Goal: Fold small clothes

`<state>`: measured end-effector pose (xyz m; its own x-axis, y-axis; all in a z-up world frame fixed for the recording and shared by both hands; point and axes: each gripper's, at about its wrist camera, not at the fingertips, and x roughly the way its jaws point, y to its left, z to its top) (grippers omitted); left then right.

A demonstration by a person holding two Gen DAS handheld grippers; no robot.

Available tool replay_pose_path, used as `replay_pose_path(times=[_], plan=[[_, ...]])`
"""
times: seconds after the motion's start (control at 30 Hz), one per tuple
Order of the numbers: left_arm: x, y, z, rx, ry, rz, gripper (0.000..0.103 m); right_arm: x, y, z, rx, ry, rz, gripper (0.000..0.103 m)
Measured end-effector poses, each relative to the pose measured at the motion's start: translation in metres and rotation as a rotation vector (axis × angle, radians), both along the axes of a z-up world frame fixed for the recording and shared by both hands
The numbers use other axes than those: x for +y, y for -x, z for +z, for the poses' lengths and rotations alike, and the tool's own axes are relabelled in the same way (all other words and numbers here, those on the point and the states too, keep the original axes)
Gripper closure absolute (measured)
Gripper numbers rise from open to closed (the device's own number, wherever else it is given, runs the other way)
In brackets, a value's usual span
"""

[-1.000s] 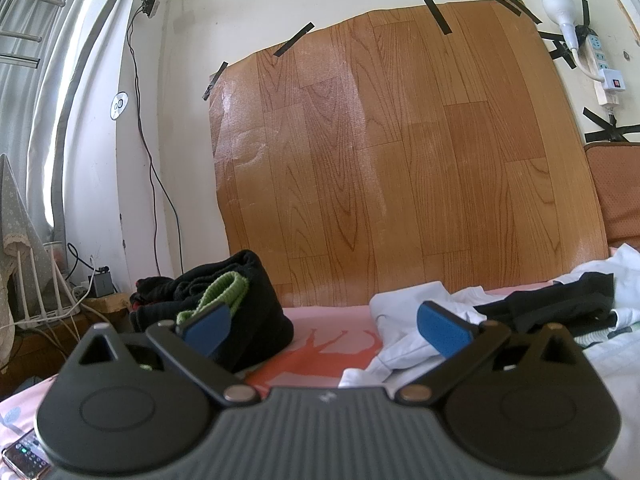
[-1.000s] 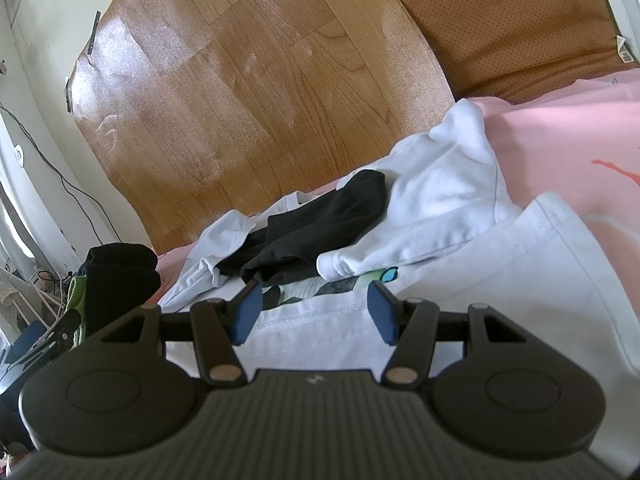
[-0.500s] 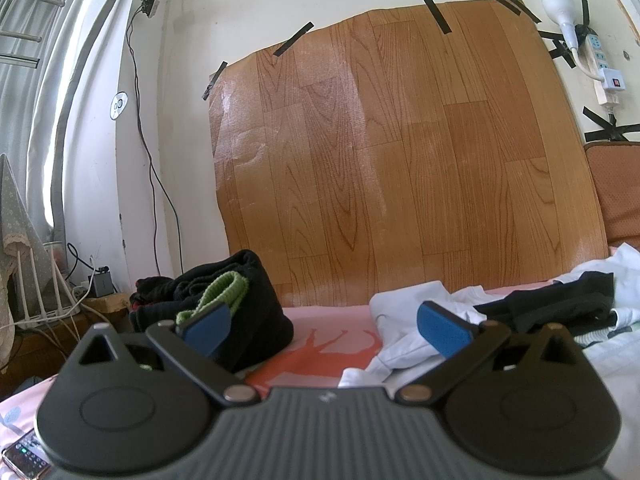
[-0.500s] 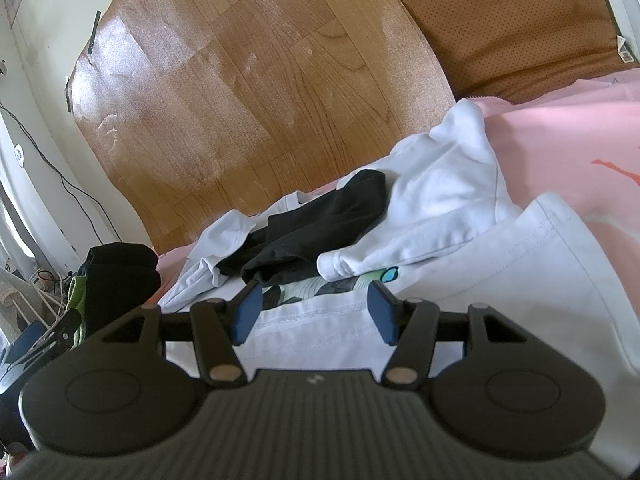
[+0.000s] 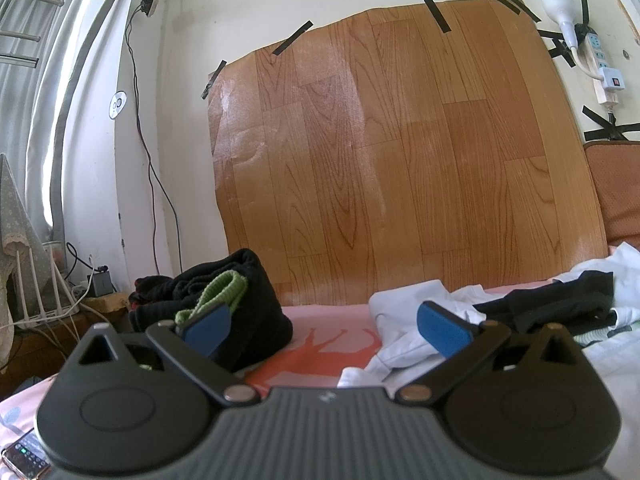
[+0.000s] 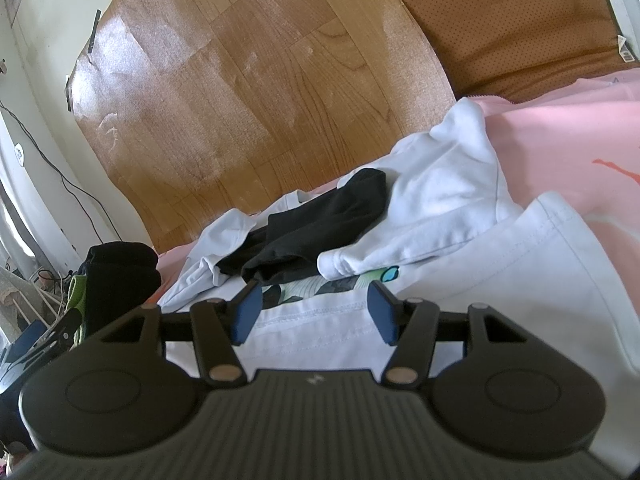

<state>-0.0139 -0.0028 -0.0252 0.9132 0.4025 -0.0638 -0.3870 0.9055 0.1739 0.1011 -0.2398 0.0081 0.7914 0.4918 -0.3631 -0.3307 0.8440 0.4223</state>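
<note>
Just under my right gripper [image 6: 314, 312], at six o'clock in its view, lies the white T-shirt [image 6: 500, 280] with its stitched hem running between the blue pads [image 6: 247, 312]; the jaws stand wide with nothing pinched, and I cannot tell whether the fingertips touch the cloth. A printed patch on the shirt peeks out at twelve o'clock of the pads, mostly covered. Beyond it a black garment [image 6: 320, 220] lies crumpled over another white top [image 6: 440, 184], whose lower part is hidden. At nine o'clock sits a dark bundle with a green cuff [image 6: 116, 280], partly cut off by the gripper body. My left gripper [image 5: 324, 330] also gapes wide and empty, above the pink bedsheet [image 5: 320, 320] and its orange print. The same dark bundle [image 5: 240, 300] sits behind its left pad, the white and black clothes [image 5: 540, 304] behind its right, running out of frame at three o'clock. At seven o'clock a phone [image 5: 24, 456] is cropped by the edge. Farthest back a wood-grain sheet [image 5: 400, 140] is taped to the wall.
</note>
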Motion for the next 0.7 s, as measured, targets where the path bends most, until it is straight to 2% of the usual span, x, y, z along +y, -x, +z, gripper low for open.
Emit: replay_pose_path(times=[0.7], plan=[[0.0024, -0.0001, -0.0028, 0.004, 0.012, 0.0, 0.0, 0.0012, 0.003, 0.0007, -0.009, 0.003, -0.022, 0.042]])
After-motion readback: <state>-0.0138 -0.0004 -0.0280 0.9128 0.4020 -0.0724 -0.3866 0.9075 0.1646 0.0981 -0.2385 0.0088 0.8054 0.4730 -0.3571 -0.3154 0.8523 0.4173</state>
